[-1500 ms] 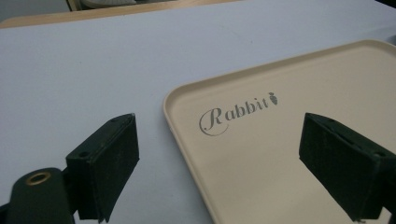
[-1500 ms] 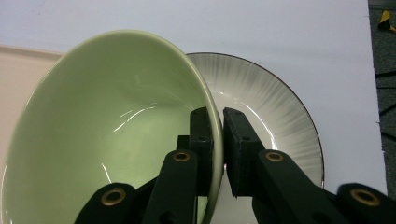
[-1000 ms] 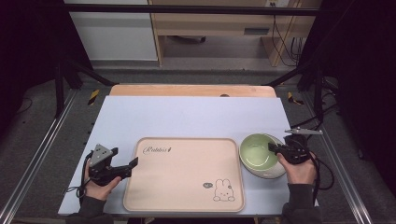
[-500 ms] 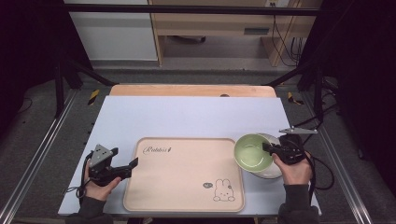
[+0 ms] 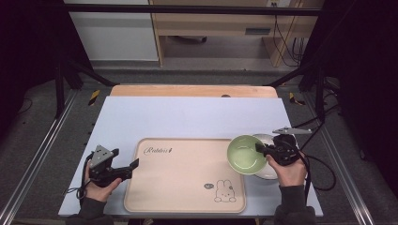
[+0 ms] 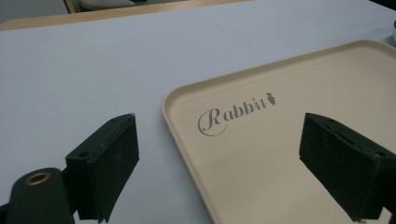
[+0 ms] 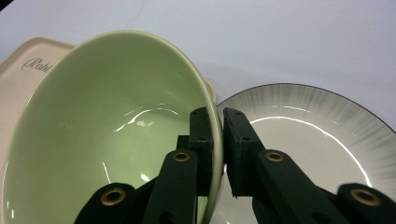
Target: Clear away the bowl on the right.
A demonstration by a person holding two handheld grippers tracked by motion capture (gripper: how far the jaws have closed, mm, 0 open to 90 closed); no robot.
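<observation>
while right fingers [image 7: 215,149] pinch green bowl [image 5: 246,154], left fingers [image 6: 233,168] spread, pale blue tabletop [image 5: 187,117], dark room

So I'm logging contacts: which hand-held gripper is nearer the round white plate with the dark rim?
Right. The right hand-held gripper hangs just above the round white plate with the dark rim, clamping a glossy green bowl; the left hand-held gripper sits across the beige tray.

From my screen, the green bowl [image 5: 244,154] covers the left part of the white plate [image 5: 268,171] and the tray's [image 5: 183,178] right rim, and the lower edge of the right gripper view cuts both dishes.
</observation>
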